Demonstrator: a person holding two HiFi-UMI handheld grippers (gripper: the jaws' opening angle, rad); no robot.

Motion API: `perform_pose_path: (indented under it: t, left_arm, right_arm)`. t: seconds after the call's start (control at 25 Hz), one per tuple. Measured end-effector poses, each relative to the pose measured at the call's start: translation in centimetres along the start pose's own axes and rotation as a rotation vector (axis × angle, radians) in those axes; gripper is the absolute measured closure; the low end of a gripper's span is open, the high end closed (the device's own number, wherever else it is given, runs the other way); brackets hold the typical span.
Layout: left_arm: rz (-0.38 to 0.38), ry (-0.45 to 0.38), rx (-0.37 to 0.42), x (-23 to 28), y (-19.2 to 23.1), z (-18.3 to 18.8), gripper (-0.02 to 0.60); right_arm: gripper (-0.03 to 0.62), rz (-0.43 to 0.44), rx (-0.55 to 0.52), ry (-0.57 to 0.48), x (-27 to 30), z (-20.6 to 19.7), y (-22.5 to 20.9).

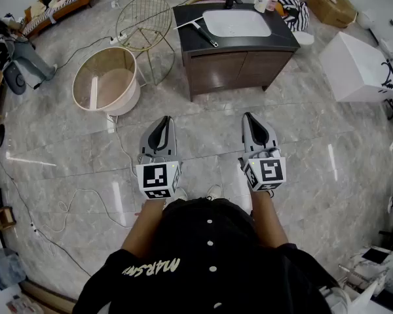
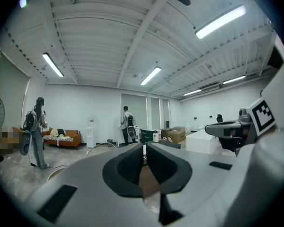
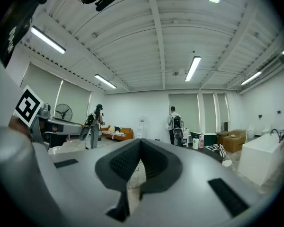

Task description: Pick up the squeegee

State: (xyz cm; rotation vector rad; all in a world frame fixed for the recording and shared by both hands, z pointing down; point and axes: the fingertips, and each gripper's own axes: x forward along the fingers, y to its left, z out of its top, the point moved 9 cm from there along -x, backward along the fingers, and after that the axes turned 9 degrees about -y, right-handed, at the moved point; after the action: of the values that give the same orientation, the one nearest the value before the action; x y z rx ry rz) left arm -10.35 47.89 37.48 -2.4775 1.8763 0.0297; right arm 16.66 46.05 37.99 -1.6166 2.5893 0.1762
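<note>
The squeegee [image 1: 205,34], a white blade on a black handle, lies on the left part of a dark vanity top [image 1: 285,39], beside the white sink basin [image 1: 237,23]. Both grippers are held out over the marble floor, well short of the vanity and pointing toward it. My left gripper [image 1: 164,123] [image 2: 144,148] is shut, pads together, nothing between them. My right gripper [image 1: 249,118] [image 3: 141,143] is also shut and empty. The squeegee is far from both.
A gold wire chair [image 1: 144,21] and a beige round tub [image 1: 106,80] stand left of the vanity. Bottles [image 1: 265,2] and a striped cloth [image 1: 293,12] sit at its back right. A white box [image 1: 360,67] stands on the right. Cables [image 1: 65,201] trail across the floor. People [image 3: 174,124] stand far off.
</note>
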Motion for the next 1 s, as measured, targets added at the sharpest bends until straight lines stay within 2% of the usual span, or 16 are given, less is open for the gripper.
perform_pose_path:
  t: [0.6,1.0]
  left_arm:
    - [0.013,0.002,0.023,1.1,-1.7,0.7,0.557]
    - [0.083,-0.014,0.024,2.0,-5.0,0.5,0.557]
  right_arm:
    - [0.597,0.028,0.004,-0.003,0.0,-0.1,-1.9]
    - [0.597,0.095,0.015,0.002,-0.4,-1.0,-5.9]
